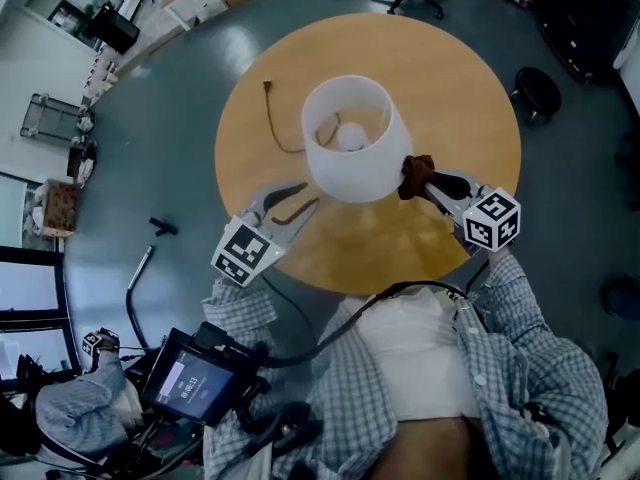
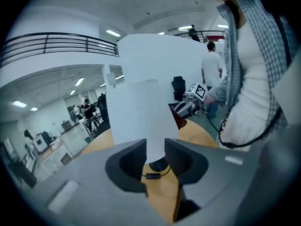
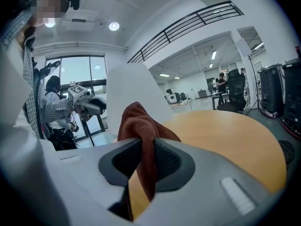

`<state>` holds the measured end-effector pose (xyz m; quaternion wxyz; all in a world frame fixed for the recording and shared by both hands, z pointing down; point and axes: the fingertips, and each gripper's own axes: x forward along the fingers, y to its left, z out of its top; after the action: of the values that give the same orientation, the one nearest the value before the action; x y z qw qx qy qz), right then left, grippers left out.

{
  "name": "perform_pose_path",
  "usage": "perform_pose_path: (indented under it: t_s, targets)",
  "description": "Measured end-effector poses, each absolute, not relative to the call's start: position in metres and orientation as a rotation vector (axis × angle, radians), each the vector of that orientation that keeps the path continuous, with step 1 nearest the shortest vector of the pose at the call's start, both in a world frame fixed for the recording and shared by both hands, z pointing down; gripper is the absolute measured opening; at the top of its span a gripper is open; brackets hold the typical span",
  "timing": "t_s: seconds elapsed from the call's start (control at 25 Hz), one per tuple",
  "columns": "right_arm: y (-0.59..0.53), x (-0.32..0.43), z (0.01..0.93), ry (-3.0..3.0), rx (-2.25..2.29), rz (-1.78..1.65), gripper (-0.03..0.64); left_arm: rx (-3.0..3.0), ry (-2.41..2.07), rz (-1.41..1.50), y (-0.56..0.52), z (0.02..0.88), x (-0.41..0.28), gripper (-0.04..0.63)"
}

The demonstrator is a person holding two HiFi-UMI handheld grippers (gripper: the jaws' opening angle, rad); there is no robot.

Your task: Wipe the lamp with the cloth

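Note:
A white lamp [image 1: 350, 138] stands in the middle of the round wooden table [image 1: 460, 78]. Its shade [image 2: 141, 74] fills the left gripper view, with the white stem [image 2: 155, 135] in line with the gap of my left gripper [image 2: 155, 149]. That gripper [image 1: 295, 200] reaches in under the shade from the front left, its jaws apart. My right gripper [image 1: 425, 180] is shut on a rust-brown cloth [image 1: 415, 171], which bunches against the shade's right side. The cloth [image 3: 138, 121] hangs between the pads, with the shade [image 3: 134, 86] just behind it.
The lamp's brown cord [image 1: 275, 118] trails across the table to the left. A black stool [image 1: 535, 93] stands right of the table. A screen device [image 1: 195, 383] hangs at the person's left hip. Another person [image 1: 80, 408] is at the lower left.

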<state>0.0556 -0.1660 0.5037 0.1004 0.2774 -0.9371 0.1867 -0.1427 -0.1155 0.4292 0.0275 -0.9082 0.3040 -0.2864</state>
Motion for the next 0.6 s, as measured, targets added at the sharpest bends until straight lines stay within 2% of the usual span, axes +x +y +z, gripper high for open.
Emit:
perform_pose_path:
  t_s: [0.28, 0.6]
  targets:
    - [-0.174, 0.051, 0.504, -2.767, 0.795, 0.535, 0.077, -2.556, 0.598, -1.117, -0.127, 0.364, -0.119, 0.214]
    - [-0.178, 0.051, 0.504, -2.762, 0.788, 0.52, 0.077, -2.299, 0.352, -1.348, -0.154, 0.355, -0.09, 0.23]
